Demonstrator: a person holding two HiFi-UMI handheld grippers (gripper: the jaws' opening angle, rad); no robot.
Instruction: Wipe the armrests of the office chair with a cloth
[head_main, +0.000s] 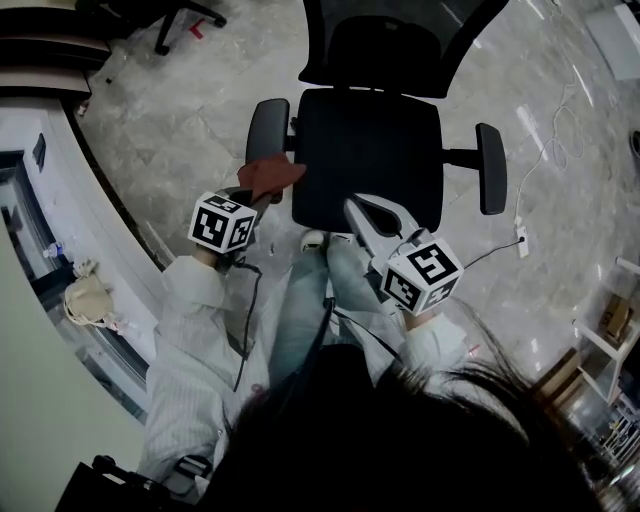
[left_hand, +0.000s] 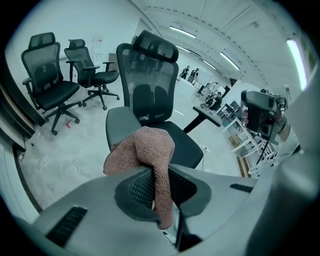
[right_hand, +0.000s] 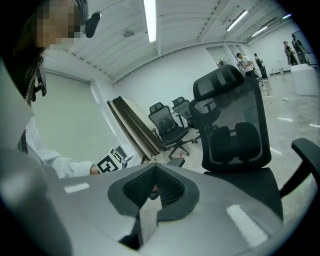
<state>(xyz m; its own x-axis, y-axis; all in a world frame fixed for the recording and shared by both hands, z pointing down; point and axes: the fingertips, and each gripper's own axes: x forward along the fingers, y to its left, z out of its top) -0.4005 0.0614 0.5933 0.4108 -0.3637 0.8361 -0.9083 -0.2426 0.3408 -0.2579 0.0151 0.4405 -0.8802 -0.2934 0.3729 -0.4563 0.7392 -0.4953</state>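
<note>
**Trainee:** Which step is in hand?

**Instructor:** Approach to the first armrest, in my judgement. The left gripper is clamped on the cloth, a reddish-brown terry piece. One fold is pinched between the jaws and the rest droops forward over them. The cloth hangs at the front corner of the office chair, just beside the near end of the left-hand armrest. No view settles whether the two are touching.

**Trainee:** And the other tool?

**Instructor:** The right gripper has its jaws closed together with nothing between them. It hovers over the front edge of the seat, well apart from the right-hand armrest.

**Trainee:** What does the next move call for?

**Instructor:**
1. Lay the loose part of the cloth flat on the pad of the left-hand armrest.
2. Draw it along the full length of the pad, keeping pressure light so the chair does not roll or swivel.
3. The far armrest probably comes after that.

**Trainee:** Is there any brand or label to record?

**Instructor:** None is legible. The marker cube on each gripper carries black-and-white square patterns, not text. The chair shows no readable name.
</note>
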